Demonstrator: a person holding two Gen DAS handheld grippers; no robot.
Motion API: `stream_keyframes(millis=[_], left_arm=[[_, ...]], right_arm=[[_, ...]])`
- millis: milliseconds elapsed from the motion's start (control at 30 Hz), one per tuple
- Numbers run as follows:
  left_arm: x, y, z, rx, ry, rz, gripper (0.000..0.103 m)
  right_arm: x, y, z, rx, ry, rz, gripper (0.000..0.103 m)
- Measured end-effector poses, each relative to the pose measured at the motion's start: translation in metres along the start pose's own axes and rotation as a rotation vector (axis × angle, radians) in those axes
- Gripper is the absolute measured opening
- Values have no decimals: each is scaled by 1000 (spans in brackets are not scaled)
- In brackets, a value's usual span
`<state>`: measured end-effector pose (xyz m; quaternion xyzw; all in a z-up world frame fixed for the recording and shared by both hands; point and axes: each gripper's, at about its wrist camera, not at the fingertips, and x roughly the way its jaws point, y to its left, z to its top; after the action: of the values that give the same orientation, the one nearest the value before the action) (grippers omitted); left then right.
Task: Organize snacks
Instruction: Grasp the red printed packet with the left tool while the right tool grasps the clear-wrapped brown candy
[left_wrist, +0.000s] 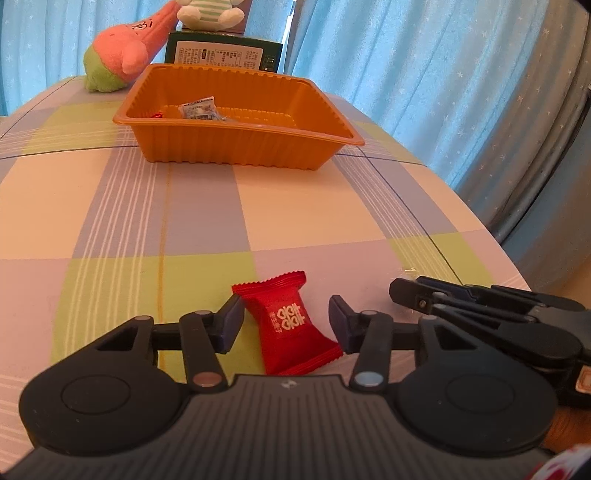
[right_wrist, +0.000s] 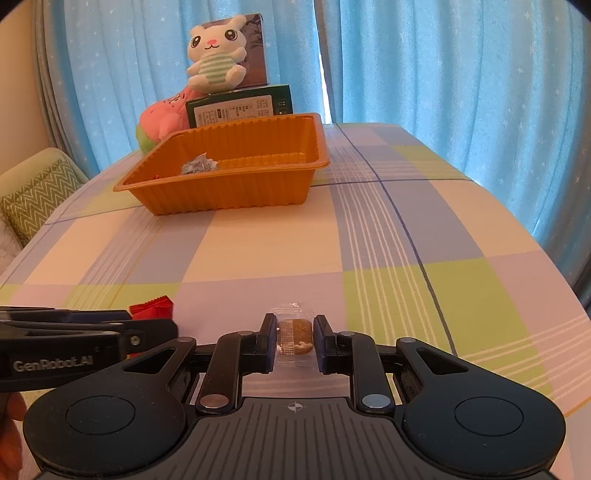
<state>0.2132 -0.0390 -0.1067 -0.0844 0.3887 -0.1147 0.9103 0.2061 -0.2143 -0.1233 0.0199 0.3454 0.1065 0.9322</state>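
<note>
A red snack packet (left_wrist: 291, 323) lies on the checked tablecloth between the fingers of my left gripper (left_wrist: 286, 325), which is open with its pads close to the packet's two sides. My right gripper (right_wrist: 295, 338) has its fingers pressed on a clear-wrapped brown snack (right_wrist: 295, 334) lying on the cloth. An orange tray (left_wrist: 236, 147) stands farther back and holds a blue-white packet (left_wrist: 199, 109) and a bit of red. The tray also shows in the right wrist view (right_wrist: 229, 192). The red packet's corner (right_wrist: 153, 306) shows behind the left gripper's body.
Behind the tray stand a dark green box (right_wrist: 240, 107), a pink plush (left_wrist: 125, 55) and a white rabbit plush (right_wrist: 216, 55). Blue curtains hang behind. The table's right edge (left_wrist: 491, 243) drops off. A green cushion (right_wrist: 37, 192) sits at the left.
</note>
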Motion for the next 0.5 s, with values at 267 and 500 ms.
stream_keyframes(millis=[267, 500], left_arm=[[5, -3, -4, 54, 37, 37, 28], [-2, -3, -4, 62, 15, 39, 23]], right_arm=[[0, 0, 1, 10, 0, 9, 21], [-4, 4, 2, 9, -11, 19, 21]])
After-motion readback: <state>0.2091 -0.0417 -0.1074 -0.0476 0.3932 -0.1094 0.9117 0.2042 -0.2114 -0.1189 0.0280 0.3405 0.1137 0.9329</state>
